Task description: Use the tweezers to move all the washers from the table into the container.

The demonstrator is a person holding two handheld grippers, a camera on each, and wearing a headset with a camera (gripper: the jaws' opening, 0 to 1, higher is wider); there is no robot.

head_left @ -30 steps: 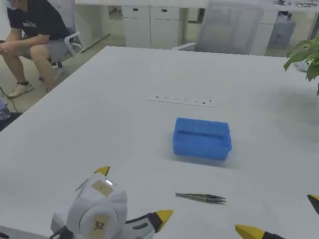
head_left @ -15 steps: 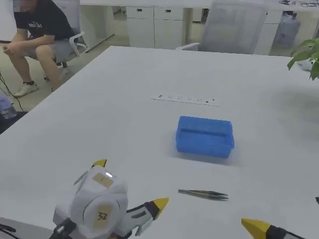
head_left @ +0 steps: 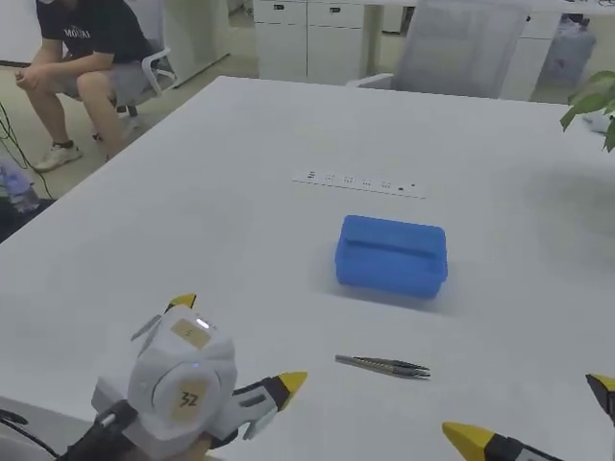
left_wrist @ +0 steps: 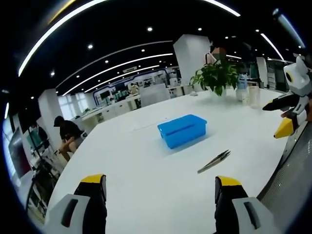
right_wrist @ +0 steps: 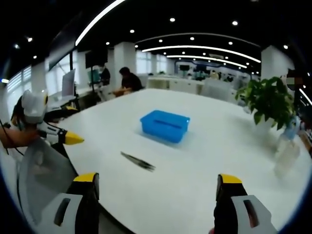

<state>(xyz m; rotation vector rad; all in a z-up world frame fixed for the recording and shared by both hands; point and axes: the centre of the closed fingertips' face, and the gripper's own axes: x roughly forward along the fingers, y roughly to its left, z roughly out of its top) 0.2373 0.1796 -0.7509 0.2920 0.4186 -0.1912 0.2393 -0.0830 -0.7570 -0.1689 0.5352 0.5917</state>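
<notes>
A blue container (head_left: 391, 254) sits mid-table, also seen in the gripper views (left_wrist: 182, 130) (right_wrist: 165, 125). Metal tweezers (head_left: 382, 365) lie flat on the table in front of it (left_wrist: 214, 161) (right_wrist: 138, 161). Beyond the container runs a thin row of small pieces (head_left: 357, 182), too small to tell apart as washers. My left gripper (head_left: 235, 342) (left_wrist: 160, 183) is open and holds nothing, at the near left of the tweezers. My right gripper (head_left: 533, 411) (right_wrist: 157, 180) is open and holds nothing, at the near right of the tweezers.
The white table (head_left: 192, 221) is wide, with its near edge just below the grippers. A person (head_left: 82, 48) sits on a chair off the far left corner. An office chair (head_left: 452, 48) stands at the far edge, and a plant (head_left: 594, 101) at the right.
The head view has shifted a little. My left gripper has edged slightly forward over the table. The tweezers and the container lie where they were.
</notes>
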